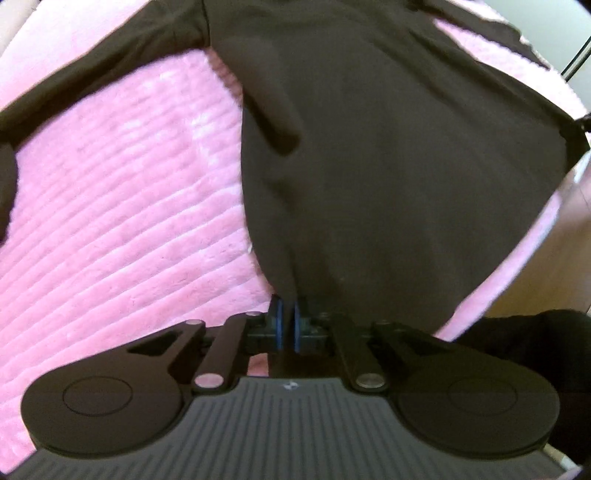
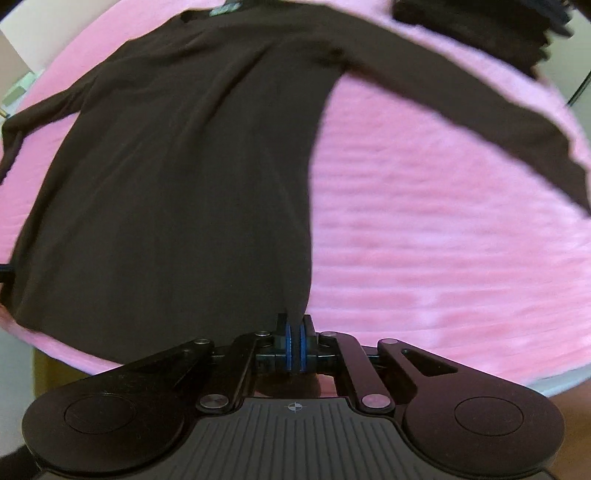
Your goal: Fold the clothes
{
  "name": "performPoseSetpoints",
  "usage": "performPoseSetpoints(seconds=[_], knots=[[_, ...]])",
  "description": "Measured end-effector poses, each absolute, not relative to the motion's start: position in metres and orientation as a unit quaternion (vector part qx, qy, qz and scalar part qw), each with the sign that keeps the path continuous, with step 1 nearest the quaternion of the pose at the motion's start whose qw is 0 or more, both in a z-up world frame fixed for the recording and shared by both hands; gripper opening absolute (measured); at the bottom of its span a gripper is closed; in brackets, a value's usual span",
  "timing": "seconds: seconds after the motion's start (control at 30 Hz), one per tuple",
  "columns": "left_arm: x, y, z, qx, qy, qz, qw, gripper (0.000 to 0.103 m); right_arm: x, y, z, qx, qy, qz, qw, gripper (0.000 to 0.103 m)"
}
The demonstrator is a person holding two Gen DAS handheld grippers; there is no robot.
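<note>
A dark brown long-sleeved shirt [image 1: 388, 155] lies spread on a pink ribbed blanket [image 1: 122, 206], its sleeves stretched out to both sides. My left gripper [image 1: 289, 314] is shut on the shirt's bottom hem at its left corner, the blue pads pinching the cloth. In the right wrist view the same shirt [image 2: 177, 184] fills the left half, with one sleeve [image 2: 461, 92] running out to the right. My right gripper [image 2: 295, 334] is shut on the hem at the shirt's right bottom corner.
The pink blanket [image 2: 443, 240] covers the surface around the shirt. A pile of dark clothes [image 2: 480, 26] sits at the far right edge. A wooden floor [image 1: 546, 266] shows past the blanket's edge, next to another dark cloth [image 1: 554, 332].
</note>
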State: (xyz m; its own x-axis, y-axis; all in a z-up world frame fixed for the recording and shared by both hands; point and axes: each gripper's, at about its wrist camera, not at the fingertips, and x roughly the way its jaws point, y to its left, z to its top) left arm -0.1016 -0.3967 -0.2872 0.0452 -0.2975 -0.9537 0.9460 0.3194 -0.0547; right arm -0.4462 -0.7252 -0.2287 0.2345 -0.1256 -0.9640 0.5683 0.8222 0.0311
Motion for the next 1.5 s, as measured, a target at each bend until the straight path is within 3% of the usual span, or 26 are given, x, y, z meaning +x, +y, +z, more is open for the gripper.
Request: performPoseSetpoints(seconds=[0.13, 0.4, 0.53, 0.57, 0.6, 0.63, 0.83, 0.93, 1.13, 1.27, 1.5], knots=[[-0.115, -0.382, -0.255, 0.293, 0.502, -0.490, 0.649, 0.002, -0.467, -0.735, -0.208, 0.150, 0.598, -0.246, 0.748, 0.002], [-0.144, -0.384, -0.295, 0.299, 0.574, -0.473, 0.598, 0.003, -0.474, -0.736, -0.247, 0.175, 0.636, -0.266, 0.703, 0.002], [-0.132, -0.386, -0.282, 0.307, 0.570, -0.461, 0.606, 0.011, -0.474, -0.743, -0.246, 0.202, 0.627, -0.281, 0.698, 0.005], [-0.128, -0.385, -0.277, 0.313, 0.568, -0.457, 0.609, 0.011, -0.474, -0.746, -0.243, 0.208, 0.623, -0.288, 0.697, 0.031], [-0.122, -0.385, -0.272, 0.316, 0.566, -0.452, 0.613, 0.012, -0.473, -0.748, -0.239, 0.209, 0.617, -0.295, 0.699, 0.067], [-0.116, -0.385, -0.265, 0.318, 0.564, -0.446, 0.619, 0.016, -0.470, -0.746, -0.234, 0.208, 0.610, -0.298, 0.704, 0.075], [-0.070, -0.402, -0.225, 0.344, 0.530, -0.406, 0.660, 0.029, -0.438, -0.762, -0.210, 0.216, 0.570, -0.273, 0.744, 0.075], [-0.040, -0.431, -0.208, 0.352, 0.506, -0.389, 0.685, 0.029, -0.406, -0.786, -0.200, 0.210, 0.547, -0.235, 0.776, 0.075], [0.018, -0.509, -0.182, 0.358, 0.433, -0.396, 0.726, 0.037, -0.318, -0.846, -0.179, 0.130, 0.515, -0.169, 0.830, 0.075], [0.067, -0.553, -0.179, 0.362, 0.385, -0.430, 0.732, 0.042, -0.253, -0.878, -0.168, 0.065, 0.500, -0.163, 0.848, 0.075], [0.146, -0.643, -0.219, 0.351, 0.337, -0.506, 0.712, 0.042, -0.151, -0.915, -0.192, -0.035, 0.498, -0.137, 0.855, 0.074]])
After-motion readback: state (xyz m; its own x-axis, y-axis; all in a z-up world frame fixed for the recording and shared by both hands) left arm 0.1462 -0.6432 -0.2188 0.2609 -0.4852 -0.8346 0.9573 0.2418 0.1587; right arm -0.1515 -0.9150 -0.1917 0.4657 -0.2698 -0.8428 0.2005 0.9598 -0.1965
